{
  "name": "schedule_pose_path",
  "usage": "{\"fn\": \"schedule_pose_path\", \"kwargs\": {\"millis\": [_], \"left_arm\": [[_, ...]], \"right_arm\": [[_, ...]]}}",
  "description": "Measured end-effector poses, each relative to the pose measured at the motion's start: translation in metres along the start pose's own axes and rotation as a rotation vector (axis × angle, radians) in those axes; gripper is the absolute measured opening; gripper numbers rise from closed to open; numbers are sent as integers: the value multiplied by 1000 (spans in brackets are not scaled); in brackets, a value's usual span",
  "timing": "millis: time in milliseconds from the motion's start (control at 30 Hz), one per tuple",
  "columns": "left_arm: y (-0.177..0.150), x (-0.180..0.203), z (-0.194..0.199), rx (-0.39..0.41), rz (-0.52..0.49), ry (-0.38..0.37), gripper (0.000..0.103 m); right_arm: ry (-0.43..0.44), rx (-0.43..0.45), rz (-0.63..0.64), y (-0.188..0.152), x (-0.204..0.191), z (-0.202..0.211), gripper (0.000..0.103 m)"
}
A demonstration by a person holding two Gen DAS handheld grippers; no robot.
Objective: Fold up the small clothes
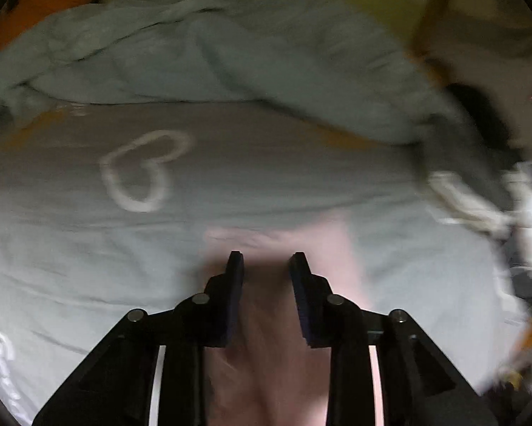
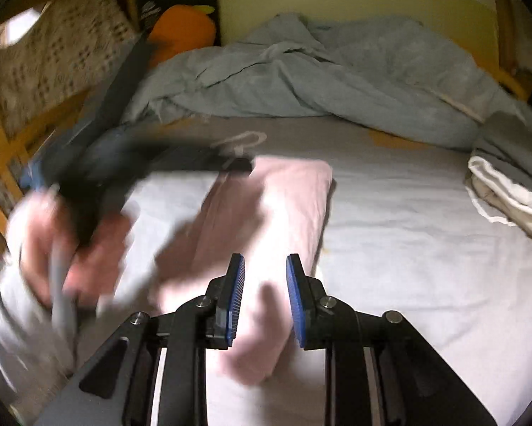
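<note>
Left wrist view: left gripper (image 1: 266,261) fingers apart, pink garment (image 1: 276,248) between and below them. Right gripper (image 2: 266,262) fingers apart, same garment (image 2: 262,213) ahead on bed (image 2: 407,248).

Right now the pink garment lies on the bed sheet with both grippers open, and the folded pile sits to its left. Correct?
Not quite: the folded pile sits to the right of the pink garment, as the right wrist view shows. The rest holds: the garment lies on the bed sheet, and the left gripper and right gripper are both open.
</note>
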State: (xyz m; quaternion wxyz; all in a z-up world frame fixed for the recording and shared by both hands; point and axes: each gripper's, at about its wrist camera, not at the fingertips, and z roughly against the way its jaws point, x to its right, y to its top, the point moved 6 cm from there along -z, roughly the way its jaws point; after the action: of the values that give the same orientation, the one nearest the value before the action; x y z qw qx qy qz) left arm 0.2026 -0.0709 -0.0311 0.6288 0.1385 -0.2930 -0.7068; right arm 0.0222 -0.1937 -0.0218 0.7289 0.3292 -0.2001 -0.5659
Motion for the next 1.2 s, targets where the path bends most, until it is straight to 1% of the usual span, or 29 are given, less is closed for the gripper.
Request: {"fn": "schedule_pose_path", "kwargs": {"millis": [33, 67, 100, 133, 167, 200, 267, 300, 333, 400, 433, 467, 500, 533, 567, 600, 633, 667, 700, 767, 800, 833, 867, 933, 1000, 1067, 1100, 1167, 1200], "left_arm": [[-1, -8, -15, -47, 31, 54, 26], [-3, -14, -29, -87, 62, 46, 24], [-7, -19, -40, -125, 80, 36, 24], [-9, -22, -48, -146, 99, 18, 25], [-10, -25, -48, -136, 113, 0, 25], [-11, -25, -45, -127, 107, -4, 25], [-12, -24, -35, -101, 69, 20, 24], [-13, -25, -29, -83, 58, 28, 24], [-13, -27, -20, -66, 58, 14, 24], [-16, -29, 4, -33, 68, -52, 24], [-18, -31, 18, -16, 73, -92, 26], [-21, -32, 31, -5, 76, -129, 37], [-27, -32, 42, 1, 78, -158, 52], [-32, -31, 52, -1, 81, -177, 58], [-39, -30, 58, -13, 83, -194, 65], [-44, -27, 63, -28, 88, -227, 68], [-50, -23, 65, -51, 101, -281, 71], [-54, -23, 65, -74, 126, -330, 75], [-61, -24, 64, -97, 165, -370, 77], [-76, -27, 56, -150, 252, -436, 77], [-82, -30, 49, -173, 292, -454, 77], [-88, -34, 42, -188, 333, -457, 77], [-93, -38, 35, -199, 368, -455, 77], [-102, -42, 26, -224, 420, -481, 77], [-104, -42, 25, -209, 428, -497, 77], [-103, -37, 25, -192, 405, -507, 77], [-102, -34, 23, -189, 393, -514, 77], [-100, -26, 17, -180, 365, -515, 76], [-99, -24, 15, -169, 346, -503, 57]], "right_arm": [[21, -38, -10, -9, -2, -9, 25], [47, -98, -36, -24, 0, -23, 24], [39, -110, -52, -32, 2, -29, 24], [37, -100, -53, -35, 4, -30, 24], [52, -105, -47, -35, 5, -28, 24], [66, -127, -61, -34, 7, -27, 24], [103, -155, -100, -36, 11, -24, 25], [111, -164, -99, -40, 12, -22, 25], [118, -176, -95, -43, 12, -19, 25], [146, -210, -107, -51, 13, -11, 25], [152, -199, -116, -51, 15, -7, 26], [137, -173, -123, -47, 18, -2, 26], [104, -146, -121, -41, 23, 1, 28], [72, -127, -118, -35, 28, 3, 41], [45, -107, -126, -28, 34, 5, 50], [32, -77, -148, -20, 40, 8, 62], [35, -53, -165, -12, 45, 11, 63], [44, -42, -180, -3, 50, 12, 63], [54, -40, -190, 4, 53, 11, 63], [101, -37, -218, 18, 59, 7, 63], [129, -45, -244, 24, 61, -1, 63], [158, -60, -273, 25, 64, -7, 63], [205, -81, -312, 26, 67, -16, 63], [277, -121, -397, 20, 72, -34, 63], [321, -153, -456, 11, 73, -51, 63], [333, -183, -488, -1, 71, -67, 63], [340, -192, -494, -4, 69, -72, 63], [381, -214, -500, -10, 62, -86, 63], [397, -220, -503, -13, 60, -91, 63]]}}
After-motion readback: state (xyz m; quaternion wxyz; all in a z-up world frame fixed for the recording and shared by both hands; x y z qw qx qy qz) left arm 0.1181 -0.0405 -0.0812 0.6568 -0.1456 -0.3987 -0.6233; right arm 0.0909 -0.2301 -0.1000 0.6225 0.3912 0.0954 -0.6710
